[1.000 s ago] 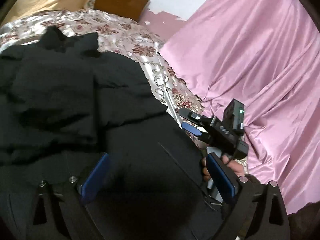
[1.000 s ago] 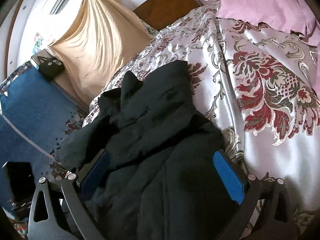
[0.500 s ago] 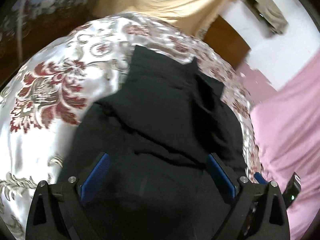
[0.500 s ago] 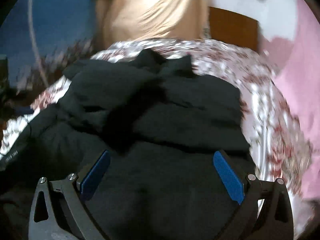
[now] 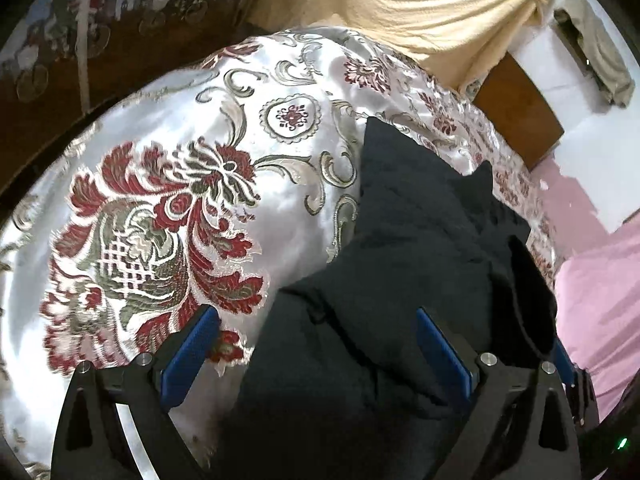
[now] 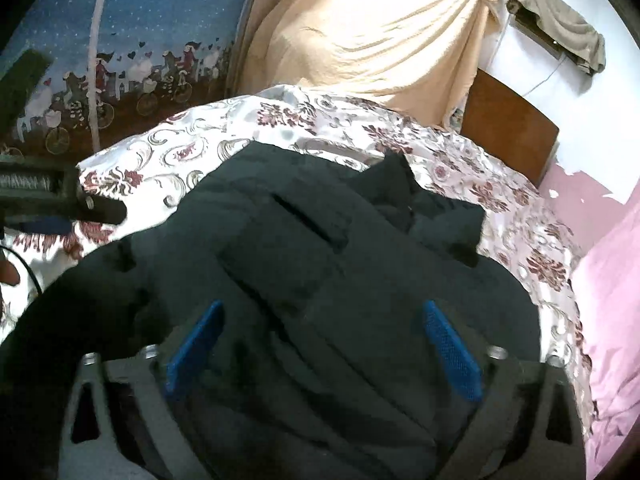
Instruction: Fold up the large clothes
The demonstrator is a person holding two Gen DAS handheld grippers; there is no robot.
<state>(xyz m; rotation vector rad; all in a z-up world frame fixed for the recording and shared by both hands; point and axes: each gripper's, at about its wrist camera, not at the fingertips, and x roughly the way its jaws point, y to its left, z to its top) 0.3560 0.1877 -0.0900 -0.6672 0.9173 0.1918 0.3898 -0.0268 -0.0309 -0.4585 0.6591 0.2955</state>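
While both cameras looked down along their blue-padded fingers, the bulky black padded jacket (image 5: 404,280) lay crumpled on the bed's shiny white satin bedspread with red and grey floral embroidery (image 5: 168,208), towards the side nearest the pink satin cover (image 5: 600,300). Left gripper (image 5: 316,354): fingers spread wide, holding nothing; left finger over bare bedspread, right finger over black fabric, at the jacket's left edge. Right gripper (image 6: 322,346): fingers likewise released and wide apart, both over the middle of the jacket (image 6: 312,280); contact with the cloth could not be determined. Part of the left gripper's body appeared at the left edge of the right wrist view. Beyond the bed stood a brown wooden headboard (image 6: 508,120) and a draped beige cloth (image 6: 360,32).
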